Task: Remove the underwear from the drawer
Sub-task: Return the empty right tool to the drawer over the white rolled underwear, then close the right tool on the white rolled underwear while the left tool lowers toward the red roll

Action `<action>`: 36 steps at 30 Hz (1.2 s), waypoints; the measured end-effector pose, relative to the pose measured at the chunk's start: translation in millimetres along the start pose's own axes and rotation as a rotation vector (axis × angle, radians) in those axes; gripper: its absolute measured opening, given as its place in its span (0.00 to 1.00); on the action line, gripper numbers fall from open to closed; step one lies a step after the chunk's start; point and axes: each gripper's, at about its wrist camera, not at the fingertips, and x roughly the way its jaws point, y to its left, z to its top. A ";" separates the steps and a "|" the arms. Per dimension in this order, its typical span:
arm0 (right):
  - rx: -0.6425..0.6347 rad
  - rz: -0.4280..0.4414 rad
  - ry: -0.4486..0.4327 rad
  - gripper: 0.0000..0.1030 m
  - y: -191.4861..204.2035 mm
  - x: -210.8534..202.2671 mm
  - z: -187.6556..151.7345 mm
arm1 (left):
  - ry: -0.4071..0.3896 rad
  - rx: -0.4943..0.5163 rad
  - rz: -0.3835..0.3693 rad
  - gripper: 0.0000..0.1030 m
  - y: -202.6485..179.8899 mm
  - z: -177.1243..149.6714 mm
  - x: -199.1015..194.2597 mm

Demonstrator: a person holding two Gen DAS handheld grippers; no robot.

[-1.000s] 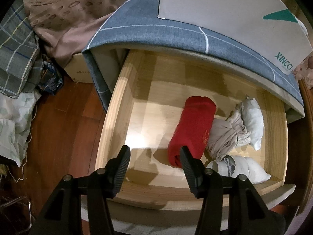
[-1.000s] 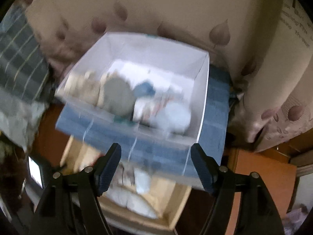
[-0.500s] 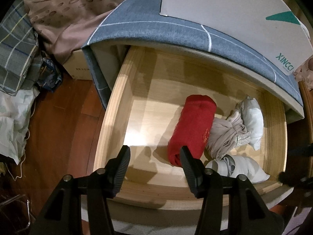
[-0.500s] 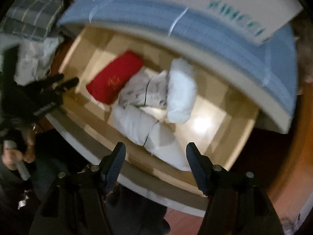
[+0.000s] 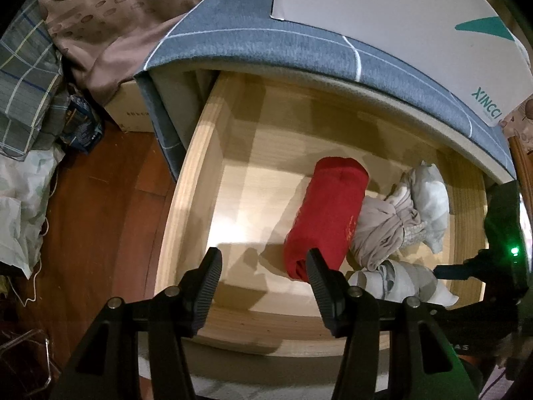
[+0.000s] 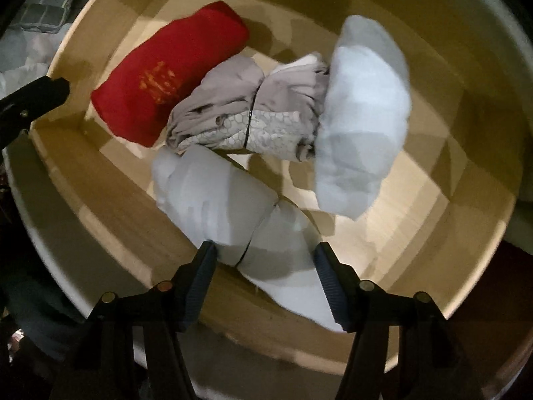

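The pale wooden drawer (image 5: 186,200) stands pulled out, with several rolled garments inside. A red roll (image 5: 328,213) (image 6: 166,76) lies beside a grey-beige bundle (image 5: 386,230) (image 6: 246,110). A pale blue-white bundle (image 5: 429,200) (image 6: 363,116) lies further in, and a white tied bundle (image 5: 399,280) (image 6: 233,206) rests against the front wall. My right gripper (image 6: 265,250) points straight down with the white bundle between its spread fingers; the pads do not visibly press it. My left gripper (image 5: 263,260) hangs open over the drawer's front edge, holding nothing.
A blue-grey checked mattress (image 5: 266,43) overhangs the drawer's back and carries a white box (image 5: 383,16). A cardboard box (image 5: 126,106) and a heap of clothes (image 5: 23,83) lie on the wooden floor (image 5: 100,216) to the left. The drawer's left half is bare.
My right gripper swung down from the white box on the bed into the drawer, over the white bundle, its fingers a little closer together. It now shows in the left wrist view. My left gripper stayed put.
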 end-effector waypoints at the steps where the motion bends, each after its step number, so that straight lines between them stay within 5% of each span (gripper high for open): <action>1: -0.016 -0.008 -0.001 0.58 3.1 2.3 0.8 | 0.001 0.000 0.000 0.52 -0.2 0.0 0.3; 8: -0.062 -0.040 -0.003 0.64 17.7 16.5 0.6 | 0.008 -0.002 0.005 0.52 -0.1 -0.8 2.0; 19: -0.003 0.063 -0.009 0.70 7.3 28.3 -2.1 | 0.017 0.001 0.002 0.52 2.4 -0.7 2.5; 28: 0.034 0.003 -0.055 0.56 4.3 19.3 -17.2 | 0.021 -0.003 -0.001 0.52 2.6 -0.8 2.6; 36: 0.258 -0.004 -0.105 0.55 -39.5 15.5 -46.5 | 0.020 0.001 -0.007 0.52 1.8 -1.3 2.5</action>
